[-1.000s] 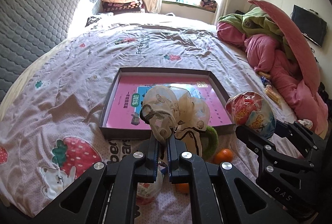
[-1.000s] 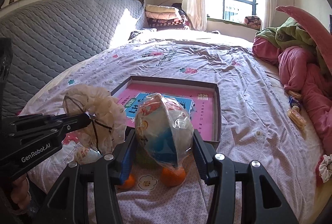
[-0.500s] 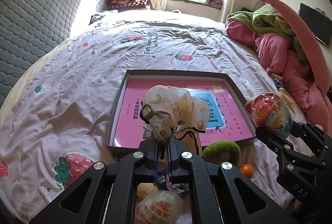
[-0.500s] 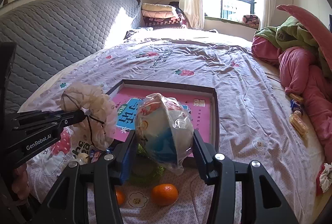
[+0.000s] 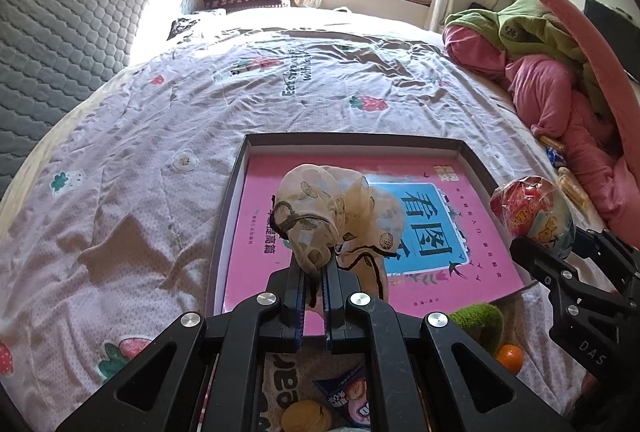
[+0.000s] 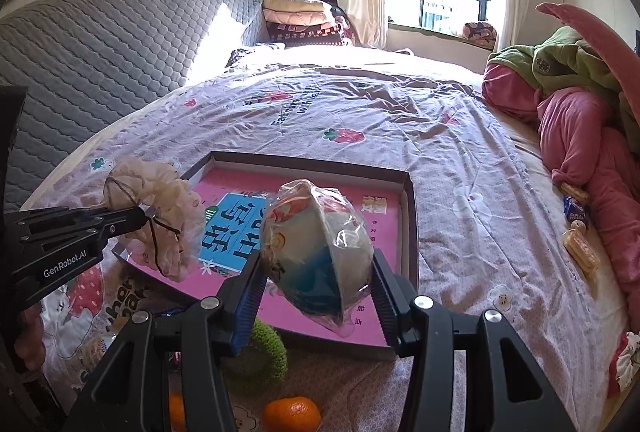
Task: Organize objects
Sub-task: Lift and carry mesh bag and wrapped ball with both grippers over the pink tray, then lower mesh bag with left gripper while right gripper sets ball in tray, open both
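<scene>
My left gripper (image 5: 314,268) is shut on a cream, patterned fabric scrunchie (image 5: 332,216), which hangs over the near left part of a shallow dark box (image 5: 352,141) with a pink bottom. In the right wrist view that scrunchie (image 6: 160,208) shows at the left, above the box's near corner. My right gripper (image 6: 318,268) is shut on a plastic-wrapped egg-shaped toy (image 6: 316,252), held over the near edge of the box (image 6: 312,165). From the left wrist view the toy (image 5: 532,216) shows at the right, past the box's right wall.
On the bedspread in front of the box lie a green knitted ring (image 6: 268,352), mandarins (image 6: 291,412), a small blue snack packet (image 5: 348,392) and a yellow round item (image 5: 306,417). Pink and green bedding (image 6: 580,104) is heaped at the right; wrapped snacks (image 6: 580,248) lie beside it.
Both grippers have moved forward over the bed with their loads, from in front of the box to above its near part. The mandarins and green ring now lie behind the fingertips.
</scene>
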Motion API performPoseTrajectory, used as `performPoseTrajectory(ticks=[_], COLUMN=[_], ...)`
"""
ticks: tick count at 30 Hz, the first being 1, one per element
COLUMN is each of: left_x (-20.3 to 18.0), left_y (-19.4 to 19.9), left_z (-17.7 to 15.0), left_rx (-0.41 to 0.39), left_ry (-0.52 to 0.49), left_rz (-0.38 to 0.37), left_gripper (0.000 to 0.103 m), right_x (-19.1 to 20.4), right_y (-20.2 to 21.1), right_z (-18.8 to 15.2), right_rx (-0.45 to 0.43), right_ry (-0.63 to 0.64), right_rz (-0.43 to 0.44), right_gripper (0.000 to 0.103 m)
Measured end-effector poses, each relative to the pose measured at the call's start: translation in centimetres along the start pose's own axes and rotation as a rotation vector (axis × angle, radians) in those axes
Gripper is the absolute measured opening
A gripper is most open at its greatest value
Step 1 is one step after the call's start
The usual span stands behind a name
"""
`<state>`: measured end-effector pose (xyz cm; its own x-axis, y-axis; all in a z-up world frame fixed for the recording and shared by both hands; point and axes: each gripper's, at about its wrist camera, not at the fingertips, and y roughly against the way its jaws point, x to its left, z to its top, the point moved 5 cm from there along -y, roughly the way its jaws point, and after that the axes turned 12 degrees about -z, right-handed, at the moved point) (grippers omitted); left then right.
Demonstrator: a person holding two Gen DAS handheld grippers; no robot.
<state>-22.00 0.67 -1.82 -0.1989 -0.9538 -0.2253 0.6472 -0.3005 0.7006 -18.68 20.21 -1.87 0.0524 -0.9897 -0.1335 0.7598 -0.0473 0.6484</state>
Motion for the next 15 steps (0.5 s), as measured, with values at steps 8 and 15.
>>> performPoseTrajectory(ticks=[8,15], left_x=[0.9,1.6], left_y=[-3.2,-5.4], left_z=[0.2,-0.2], left_rx=[0.051,0.093], left_ry=[0.018,0.028], left_rz=[-0.003,-0.002], left_gripper=[0.007,0.008], right_x=[-0.4,-0.4], right_y=[-3.5,-5.5], right_z=[-0.8,-1.7], right_rx=[0.063,0.112], right_ry=[-0.005,-0.008], right_rz=[-0.010,-0.002], right_gripper=[0.051,0.051])
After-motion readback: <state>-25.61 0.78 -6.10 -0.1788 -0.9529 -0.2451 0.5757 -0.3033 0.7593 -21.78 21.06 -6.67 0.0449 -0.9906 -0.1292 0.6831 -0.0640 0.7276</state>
